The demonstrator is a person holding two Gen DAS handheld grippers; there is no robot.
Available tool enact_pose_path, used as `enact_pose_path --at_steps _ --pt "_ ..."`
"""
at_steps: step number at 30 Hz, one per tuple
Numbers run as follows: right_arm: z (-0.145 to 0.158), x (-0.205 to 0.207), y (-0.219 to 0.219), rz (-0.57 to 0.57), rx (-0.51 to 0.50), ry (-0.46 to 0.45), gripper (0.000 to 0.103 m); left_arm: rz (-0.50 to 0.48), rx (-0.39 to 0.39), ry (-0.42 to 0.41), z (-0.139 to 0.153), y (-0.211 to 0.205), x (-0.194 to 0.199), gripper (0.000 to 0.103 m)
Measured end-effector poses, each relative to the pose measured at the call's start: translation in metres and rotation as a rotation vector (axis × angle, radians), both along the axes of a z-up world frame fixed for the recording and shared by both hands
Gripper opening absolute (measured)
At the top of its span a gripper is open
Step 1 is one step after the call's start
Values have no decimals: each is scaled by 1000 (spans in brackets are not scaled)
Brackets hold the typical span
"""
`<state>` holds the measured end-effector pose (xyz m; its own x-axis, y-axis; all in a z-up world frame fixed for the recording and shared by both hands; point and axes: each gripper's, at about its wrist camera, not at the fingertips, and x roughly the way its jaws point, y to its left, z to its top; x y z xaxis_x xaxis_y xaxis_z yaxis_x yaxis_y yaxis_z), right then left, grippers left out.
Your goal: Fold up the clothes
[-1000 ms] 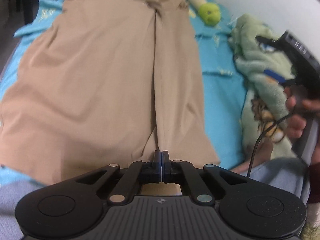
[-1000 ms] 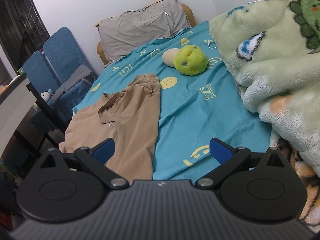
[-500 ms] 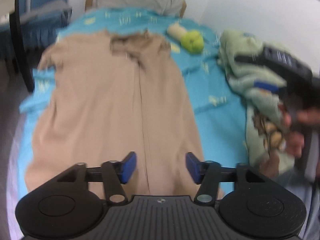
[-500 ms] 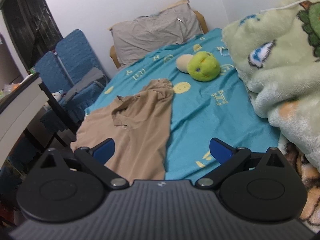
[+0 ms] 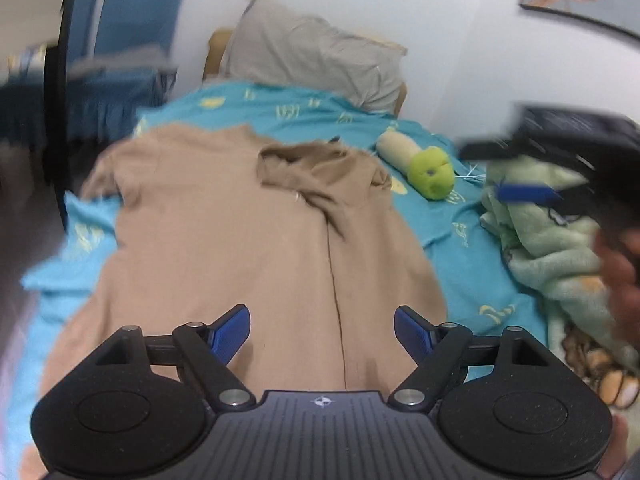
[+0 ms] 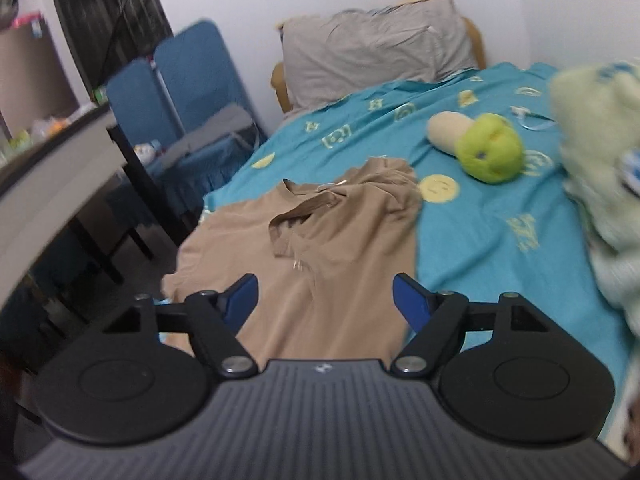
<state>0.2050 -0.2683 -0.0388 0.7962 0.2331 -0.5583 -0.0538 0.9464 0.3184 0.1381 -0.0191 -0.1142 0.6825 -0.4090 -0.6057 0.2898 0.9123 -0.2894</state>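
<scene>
A tan shirt [image 5: 240, 248] lies spread on the blue bedsheet [image 5: 460, 256], its right side folded over along a lengthwise crease and its collar bunched at the far end. My left gripper [image 5: 322, 330] hangs open above the shirt's near hem with nothing between its blue pads. From the right wrist view the same tan shirt [image 6: 328, 248] lies ahead and slightly left. My right gripper [image 6: 325, 300] is open and empty above the shirt's near part. It also appears blurred as the right gripper [image 5: 560, 168] at the right edge of the left wrist view, held by a hand [image 5: 620, 276].
A green plush toy [image 6: 490, 154] and a cream roll [image 6: 448, 128] lie beyond the shirt. A grey pillow [image 6: 372, 52] sits at the headboard. A pale green fleece blanket [image 5: 548, 236] is heaped on the right. Blue chairs [image 6: 180, 80] and a table [image 6: 52, 160] stand left of the bed.
My left gripper, shut at the shirt's near hem a second ago, has opened, let go and tilted up and back. My right gripper has swung left toward the shirt.
</scene>
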Motion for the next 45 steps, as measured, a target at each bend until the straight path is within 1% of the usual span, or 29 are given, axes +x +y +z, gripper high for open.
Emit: enact_pose_path --at_steps 1,5,8,9,12,15,17,18,19,20,22,26,27,29,31,32,33,34,35,36,37,38,39,41,44,45 --pt "-3 24 7 15 -17 6 73 -11 -21 2 -4 5 5 81" --pt "-22 117 30 36 -120 59 65 15 -37 -26 -11 19 19 81" --pt "-39 175 47 50 -242 67 63 30 -80 12 -25 30 32 81" --pt "-45 192 52 54 -287 66 63 36 -94 25 -30 34 36 79" --pt "-65 229 62 79 -379 103 61 47 -131 52 -41 42 46 78" --pt "-82 246 75 131 -477 116 61 50 -156 61 -46 45 51 79" --pt "-92 252 84 165 -529 130 41 51 -164 62 -48 46 53 79" --pt "-96 255 89 177 -554 142 20 52 -166 60 -48 46 53 79" --pt "-93 254 92 171 -550 113 14 53 -167 59 -48 46 53 79" --pt "-91 252 94 164 -543 82 14 54 -168 58 -48 46 53 79" --pt "-79 246 96 164 -472 -4 8 59 -174 58 -48 46 52 78" --pt "-49 233 99 94 -369 -168 7 74 -188 63 -48 49 53 78" --pt "-43 231 99 75 -348 -192 7 78 -192 64 -48 49 53 78" --pt "-36 237 100 60 -340 -181 7 86 -199 67 -48 50 53 78" --pt "-38 246 103 104 -350 -115 9 89 -197 66 -48 51 52 78" --pt "-41 253 105 143 -352 -66 10 91 -197 65 -47 51 52 78" --pt "-46 261 108 201 -357 3 10 92 -198 66 -47 51 52 78" --pt "-50 268 111 245 -389 53 13 92 -199 66 -47 52 52 78" --pt "-54 275 114 287 -422 103 20 93 -200 67 -47 53 52 78" --pt "-57 274 119 317 -489 102 43 93 -200 68 -47 53 52 78" --pt "-60 273 124 347 -558 97 68 93 -201 69 -47 53 52 78" --pt "-61 269 127 374 -599 72 76 94 -202 70 -47 53 53 78" --pt "-62 264 130 402 -639 46 82 94 -203 70 -47 53 53 78" --pt "-63 261 132 444 -687 29 82 95 -204 71 -48 53 53 78" --pt "-69 262 136 498 -786 40 81 91 -180 64 -48 51 53 77" --pt "-72 262 137 523 -817 57 81 89 -174 60 -49 51 52 77"
